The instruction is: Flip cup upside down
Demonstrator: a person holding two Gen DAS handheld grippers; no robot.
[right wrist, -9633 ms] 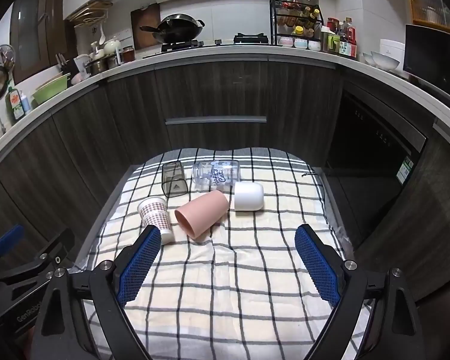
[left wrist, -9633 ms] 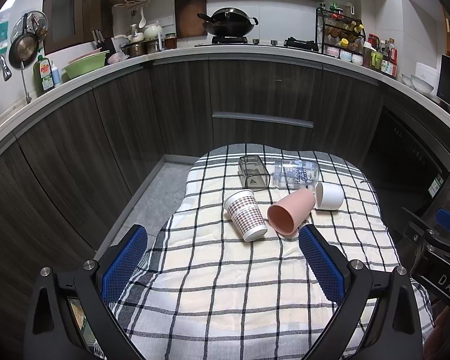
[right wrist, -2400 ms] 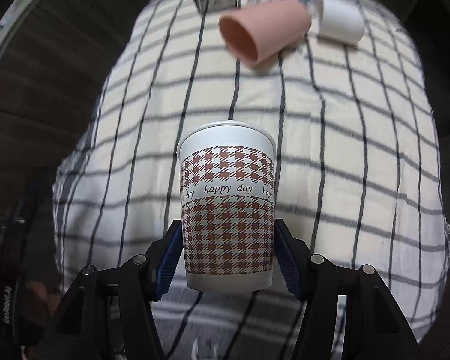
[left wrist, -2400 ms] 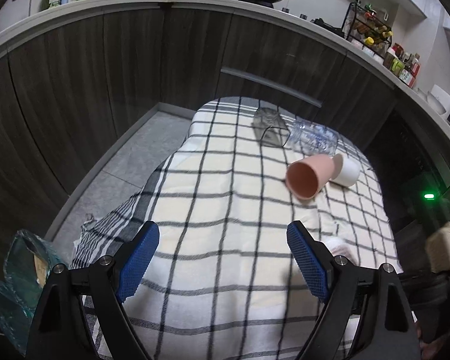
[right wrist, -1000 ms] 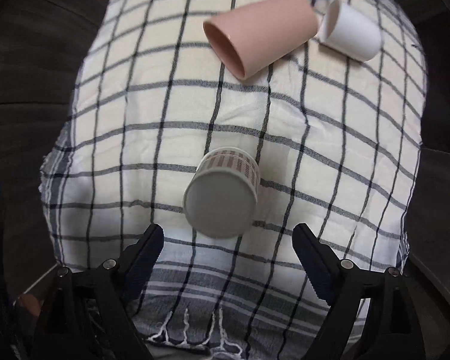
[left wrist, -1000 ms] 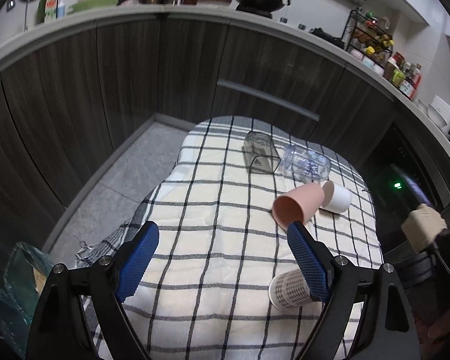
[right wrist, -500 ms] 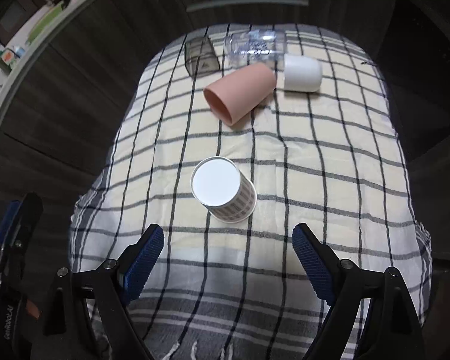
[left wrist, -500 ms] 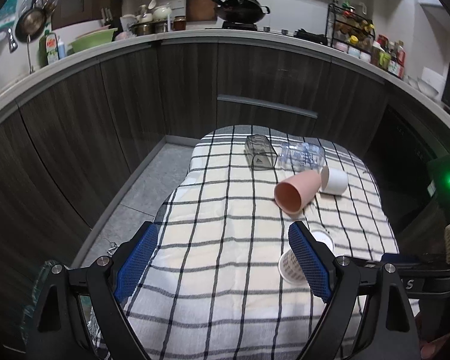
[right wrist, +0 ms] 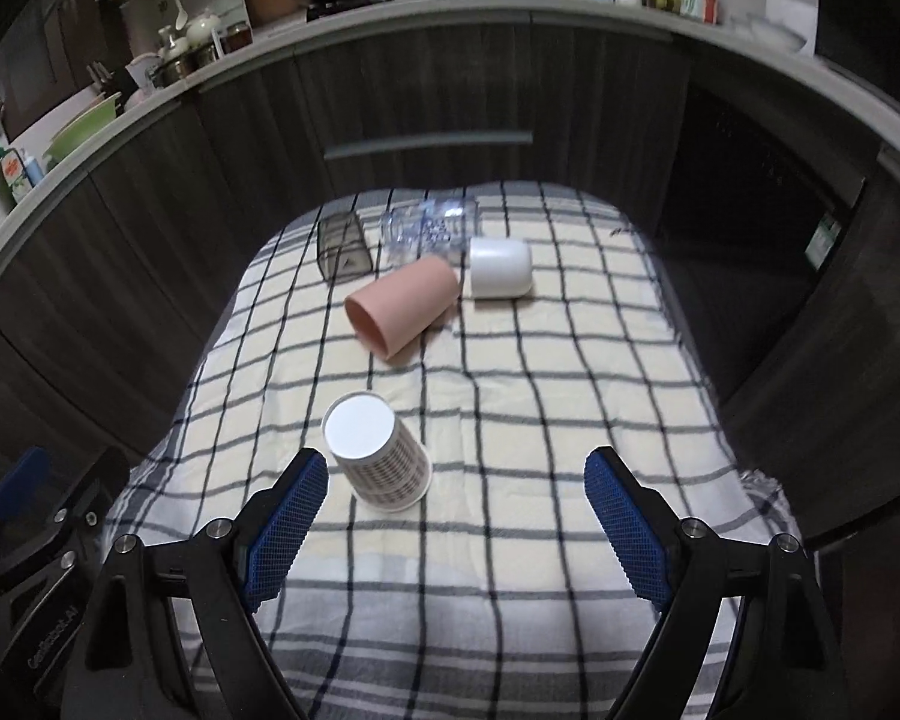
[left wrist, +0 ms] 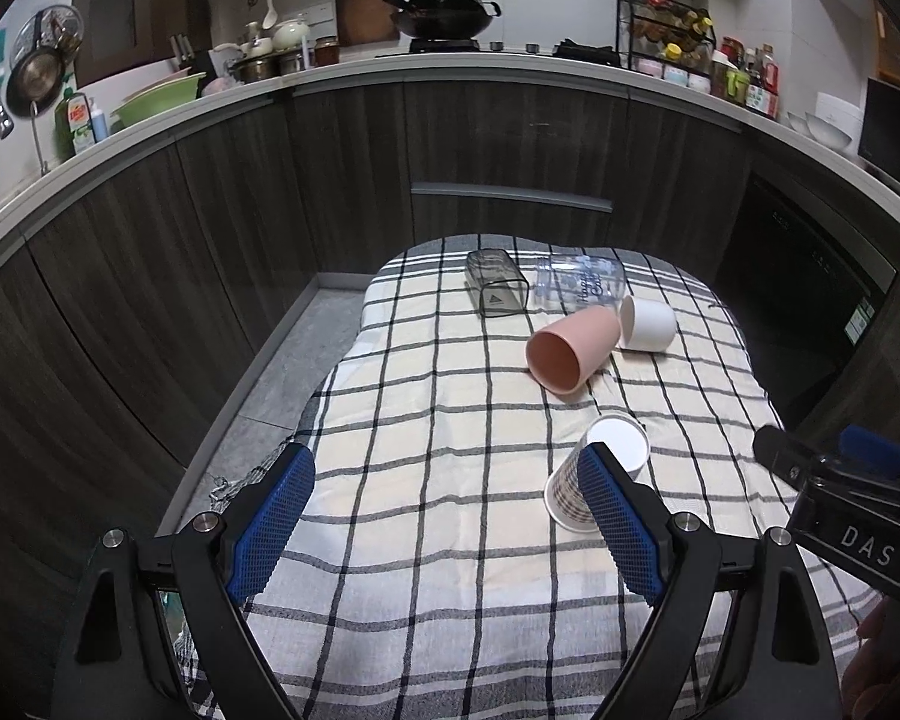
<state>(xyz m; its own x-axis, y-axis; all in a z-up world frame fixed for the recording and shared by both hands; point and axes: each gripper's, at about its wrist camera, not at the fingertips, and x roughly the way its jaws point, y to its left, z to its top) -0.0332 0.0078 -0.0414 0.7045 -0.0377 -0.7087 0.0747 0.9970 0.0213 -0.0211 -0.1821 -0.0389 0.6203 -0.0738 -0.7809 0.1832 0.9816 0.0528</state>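
Observation:
The checkered paper cup [right wrist: 378, 456] stands upside down on the checked cloth [right wrist: 540, 396], base up, free of both grippers. It also shows in the left wrist view [left wrist: 594, 474], partly behind my left gripper's right finger. My right gripper [right wrist: 456, 516] is open and empty, pulled back above the cloth's near part, the cup just ahead of its left finger. My left gripper [left wrist: 444, 516] is open and empty over the cloth's near left part. A pink cup [right wrist: 405, 306], a white cup [right wrist: 501, 269], a clear glass [right wrist: 432, 225] and a dark square cup [right wrist: 342, 246] lie on their sides at the far end.
The small table with the cloth stands in front of dark wood kitchen cabinets [left wrist: 510, 150]. The counter above carries a wok [left wrist: 444, 12], a spice rack [left wrist: 666, 42] and a green bowl [left wrist: 156, 102]. The right gripper's body [left wrist: 846, 510] shows at the left view's right edge.
The right gripper set the paper cup down upside down, opened, and has drawn back and tilted up. The left gripper stayed open and shifted its view slightly.

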